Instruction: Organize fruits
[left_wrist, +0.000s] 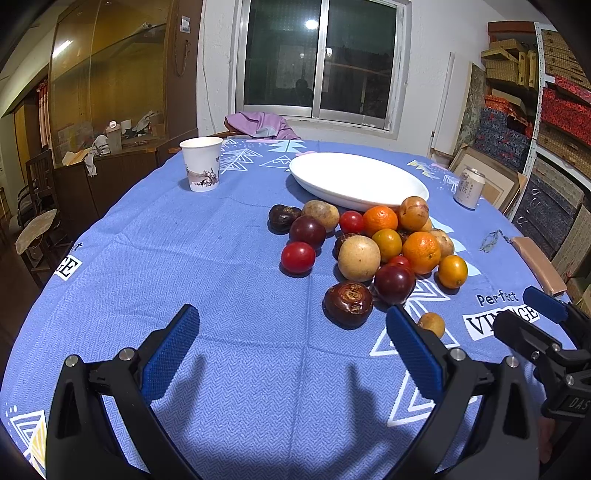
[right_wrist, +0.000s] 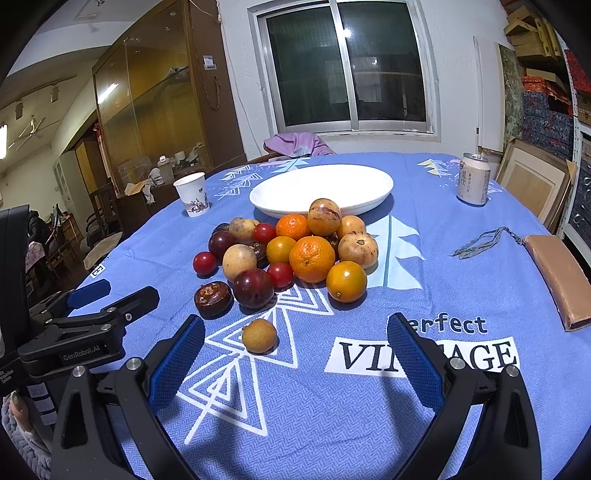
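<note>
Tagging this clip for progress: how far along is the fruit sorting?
Done: nothing visible. The white plate holds no fruit. In hand: nothing; the left gripper and right gripper are both open above the tablecloth. Left: the whole fruit pile in front of the plate, plus the small brown fruit lying apart, nearest the right gripper.

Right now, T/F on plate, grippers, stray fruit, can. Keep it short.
1. The white plate holds several fruits. False: it is empty; the fruit pile lies in front of it.
2. Both the left gripper and right gripper are open. True.
3. One small brown fruit sits apart from the pile. True.
4. The can lies on its side. False: it stands upright.
</note>
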